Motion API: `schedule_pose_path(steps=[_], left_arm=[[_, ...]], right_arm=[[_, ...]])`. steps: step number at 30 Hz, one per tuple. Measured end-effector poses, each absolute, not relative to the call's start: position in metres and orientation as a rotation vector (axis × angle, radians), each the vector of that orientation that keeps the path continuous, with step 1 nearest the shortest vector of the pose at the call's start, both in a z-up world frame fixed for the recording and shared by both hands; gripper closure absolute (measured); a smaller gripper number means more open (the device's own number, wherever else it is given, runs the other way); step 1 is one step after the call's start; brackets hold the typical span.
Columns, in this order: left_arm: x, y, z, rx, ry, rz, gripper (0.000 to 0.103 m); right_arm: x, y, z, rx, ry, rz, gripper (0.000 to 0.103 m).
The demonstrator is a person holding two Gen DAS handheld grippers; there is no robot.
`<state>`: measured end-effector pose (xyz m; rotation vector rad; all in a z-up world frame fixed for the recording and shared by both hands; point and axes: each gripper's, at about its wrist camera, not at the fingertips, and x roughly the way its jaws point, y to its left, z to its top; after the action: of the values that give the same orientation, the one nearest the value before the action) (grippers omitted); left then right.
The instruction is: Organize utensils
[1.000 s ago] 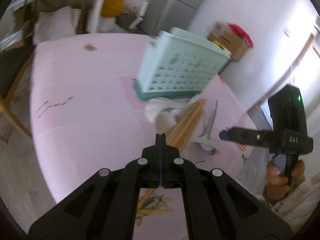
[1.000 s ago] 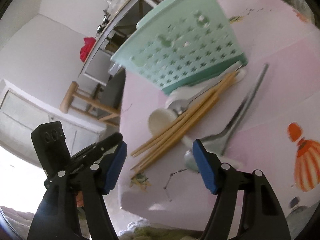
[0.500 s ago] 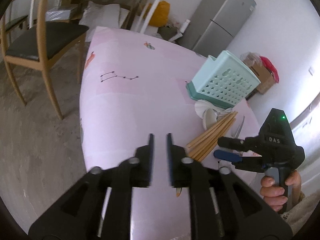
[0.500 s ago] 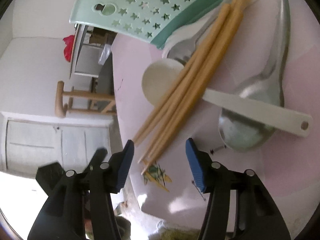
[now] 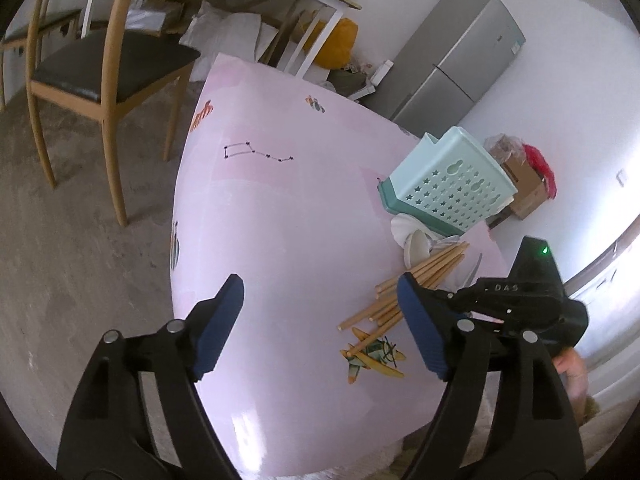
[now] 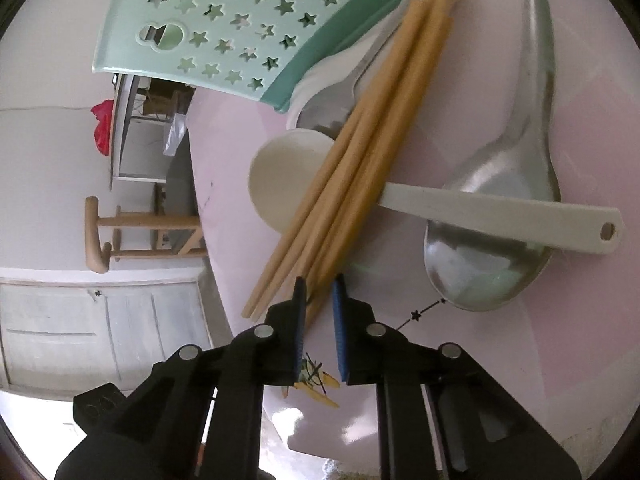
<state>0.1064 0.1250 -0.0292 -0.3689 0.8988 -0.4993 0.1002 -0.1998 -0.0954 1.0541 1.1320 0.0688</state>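
Observation:
A bundle of wooden chopsticks [image 6: 360, 160] lies on the pink table [image 6: 560, 360] with a white plastic spoon [image 6: 500, 208] and steel spoons [image 6: 492, 264] beside a mint star-holed utensil basket [image 6: 240, 20]. My right gripper [image 6: 320, 292] is closed on the near ends of the chopsticks. My left gripper [image 5: 320, 304] is wide open and empty above the table, left of the pile. The basket [image 5: 452, 184], the chopsticks [image 5: 416, 284] and the right gripper's body [image 5: 520, 300] show at the right of the left wrist view.
A wooden chair [image 5: 100, 64] stands left of the table. A grey fridge [image 5: 456, 56] and a cardboard box [image 5: 524, 184] stand behind. A plane sticker [image 5: 372, 356] marks the table near its front edge.
My left gripper opened wide and pulled back from the pile. My right gripper moved down to the chopstick ends and closed on them.

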Motion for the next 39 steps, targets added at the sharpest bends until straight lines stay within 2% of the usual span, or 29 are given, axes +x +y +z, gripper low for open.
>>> schedule_pose_path(steps=[6,11,21,31,39], left_arm=[[0.106,0.129,-0.033,-0.360,0.916,-0.478,0.021],[0.103,0.122,-0.034,-0.290,0.910,-0.483,0.018],[0.097,0.109,-0.027,-0.209,0.890,-0.512,0.010],[0.089,0.096,-0.021,-0.180,0.871,-0.569,0.008],[0.087,0.072,-0.020,-0.175,0.874,-0.653,0.008]], right_arm=[[0.085,-0.208,-0.086,0.988,1.151,0.065,0.096],[0.076,-0.214,-0.074,0.873,1.176,0.014,0.096],[0.095,-0.209,-0.077,0.858,1.188,0.003,0.094],[0.090,-0.212,-0.078,0.839,1.140,0.019,0.096],[0.069,-0.228,-0.052,0.798,1.044,0.056,0.096]])
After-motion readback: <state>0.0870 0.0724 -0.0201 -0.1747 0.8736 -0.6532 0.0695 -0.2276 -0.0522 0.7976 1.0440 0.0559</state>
